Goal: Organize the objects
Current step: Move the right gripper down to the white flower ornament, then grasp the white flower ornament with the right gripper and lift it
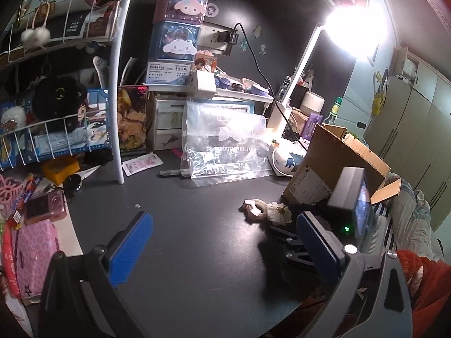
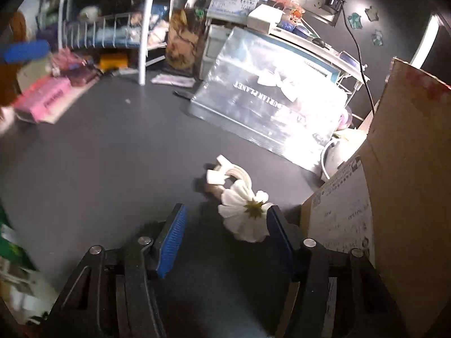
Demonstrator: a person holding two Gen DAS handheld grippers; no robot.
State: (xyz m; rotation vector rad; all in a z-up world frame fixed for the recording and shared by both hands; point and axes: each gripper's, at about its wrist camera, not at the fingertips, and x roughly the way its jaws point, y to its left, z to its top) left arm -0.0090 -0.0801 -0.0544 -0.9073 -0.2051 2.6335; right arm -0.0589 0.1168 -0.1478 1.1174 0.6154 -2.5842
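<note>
Right gripper (image 2: 225, 236) open, flower (image 2: 248, 219) touching one pad, box (image 2: 394, 169) close: petals may crush, cable (image 2: 234, 177) snag. Left gripper (image 1: 225, 242) wide open, empty.

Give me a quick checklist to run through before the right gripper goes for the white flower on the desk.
1. Right gripper open: ok, nothing pinched between the blue pads.
2. White flower between the fingers: cannot tell; it sits against the right-hand pad, off centre.
3. Coiled white cable clear of the grip: ok, it lies beyond the fingertips, touching the flower.
4. Cardboard box clear: not ok, it crowds the right finger.
5. Left gripper out of the way: ok, open and empty over bare desk.
</note>
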